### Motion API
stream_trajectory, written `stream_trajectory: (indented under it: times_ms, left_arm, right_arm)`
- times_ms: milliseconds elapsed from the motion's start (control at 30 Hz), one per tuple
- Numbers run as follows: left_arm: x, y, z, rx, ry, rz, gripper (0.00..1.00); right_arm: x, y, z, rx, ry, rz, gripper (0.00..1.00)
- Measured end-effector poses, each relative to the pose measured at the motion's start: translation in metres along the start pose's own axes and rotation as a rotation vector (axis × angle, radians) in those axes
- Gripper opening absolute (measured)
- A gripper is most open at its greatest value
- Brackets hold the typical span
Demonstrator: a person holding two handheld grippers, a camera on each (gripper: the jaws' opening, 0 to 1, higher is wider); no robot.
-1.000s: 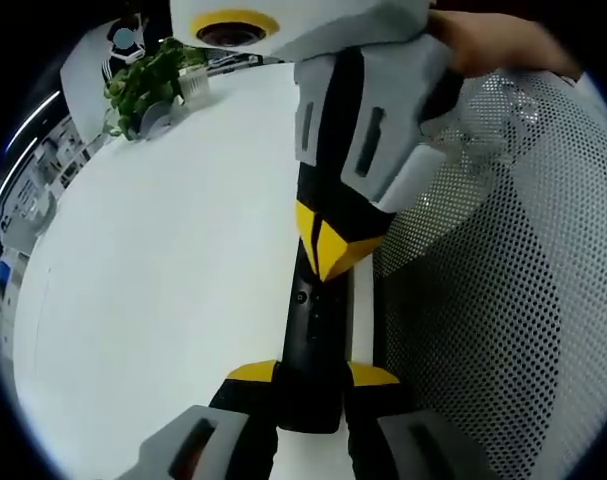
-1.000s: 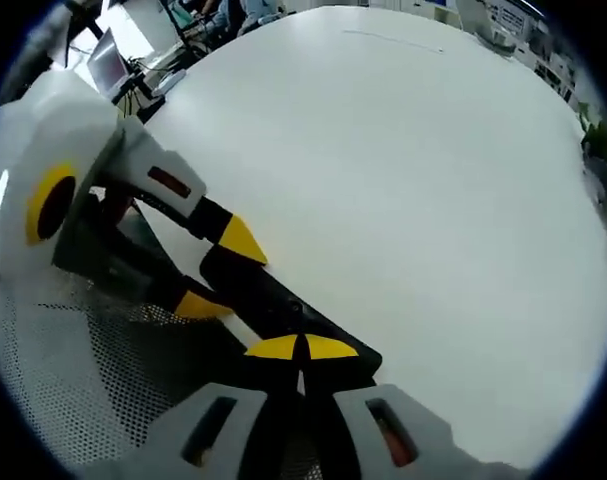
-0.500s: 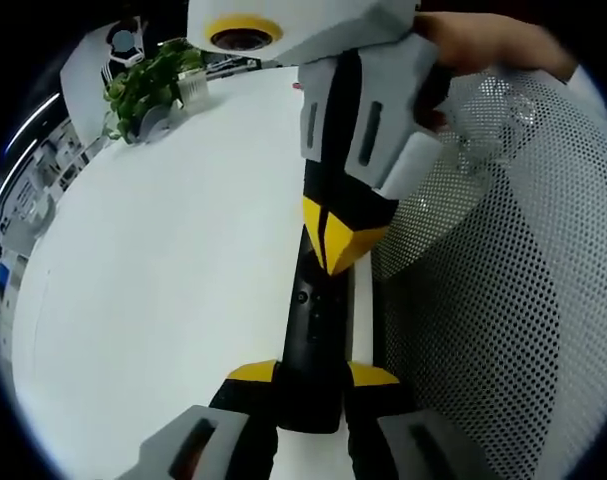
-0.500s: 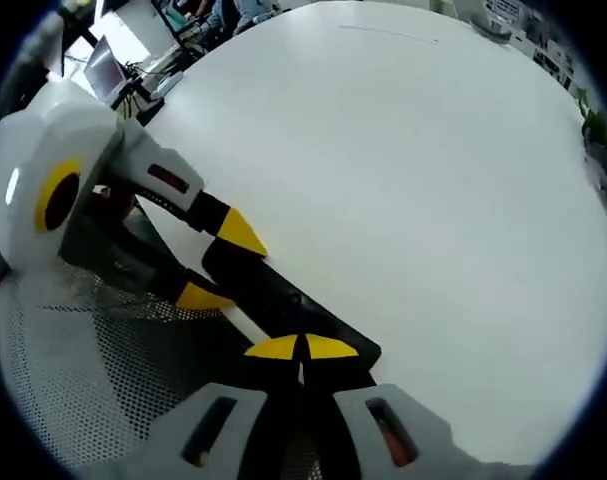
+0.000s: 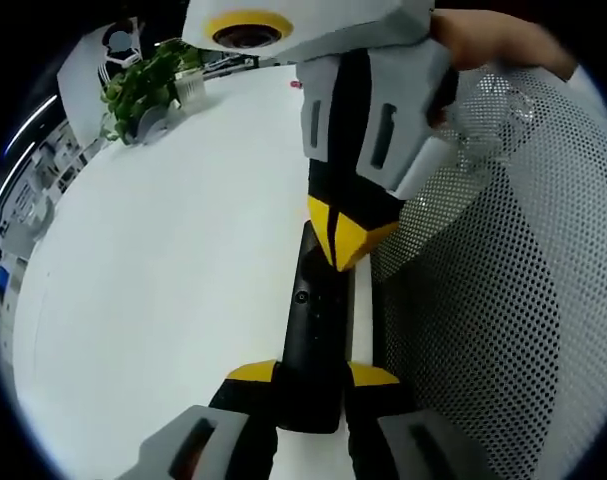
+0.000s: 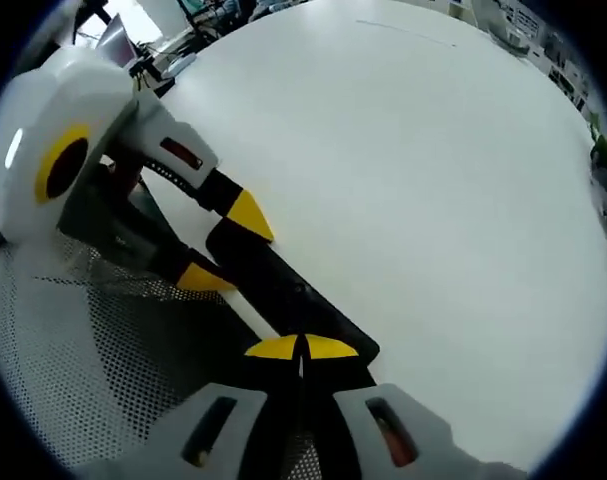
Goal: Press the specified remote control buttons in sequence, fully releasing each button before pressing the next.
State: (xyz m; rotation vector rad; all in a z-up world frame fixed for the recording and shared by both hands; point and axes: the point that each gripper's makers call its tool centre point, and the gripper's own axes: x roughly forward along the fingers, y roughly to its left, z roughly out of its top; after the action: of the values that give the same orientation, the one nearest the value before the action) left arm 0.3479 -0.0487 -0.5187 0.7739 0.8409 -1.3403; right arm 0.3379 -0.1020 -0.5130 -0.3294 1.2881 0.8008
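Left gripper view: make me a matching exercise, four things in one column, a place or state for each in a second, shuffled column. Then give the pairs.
Things:
1. remote control
2. potted plant
3. right gripper
4. mesh surface

Places or states:
A. far across the white table
B. jaws shut, yellow tips over the remote's far end
C. clamped between the left gripper jaws
D. perforated, beside the remote

Pairs: 1-C, 2-A, 3-B, 4-D
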Motion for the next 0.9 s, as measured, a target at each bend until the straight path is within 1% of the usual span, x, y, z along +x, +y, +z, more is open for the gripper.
stream_trajectory:
  times_ms: [167,300,400,467,567,700,900]
  left_arm:
    - [-0.0001,0.0002,0.0000,0.001,0.001,0.001,0.25]
    - [-0.0001,0.0001,0.0000,-0.001,0.002,0.000,0.25]
    - [-0.0002,-0.0001,0.0000,0.002,-0.001,0.000,0.25]
    - [-0.0003,0.0000,0.0000,0.003,-0.004,0.000,0.25]
    - [-0.0004,-0.0002,0.0000,0.005,-0.007,0.003,0.25]
    - [-0.0004,-0.0003,0.0001,0.008,-0.008,0.005,0.25]
    - [-0.0005,-0.0004,0.0004,-0.003,-0.013,0.008,0.25]
  right_arm:
    - [0.0002,-0.0004,0.0000,-0.035,-0.001,-0.005,0.00]
    - [0.0010,0.0008,0.0010,-0.070,0.025,-0.027,0.00]
    - [0.0007,-0.0008,0.0008,-0.057,0.032,-0.031,0.00]
    - [-0.0001,-0.0013,0.0002,-0.037,0.022,-0.026,0.00]
    - [-0.0011,-0.0009,-0.0006,-0.033,0.004,-0.018,0.00]
    - [-0.0006,-0.0009,0.0004,0.000,0.007,-0.013,0.00]
    - [-0.0015,-0.0015,0.0007,0.003,-0.003,-0.008,0.00]
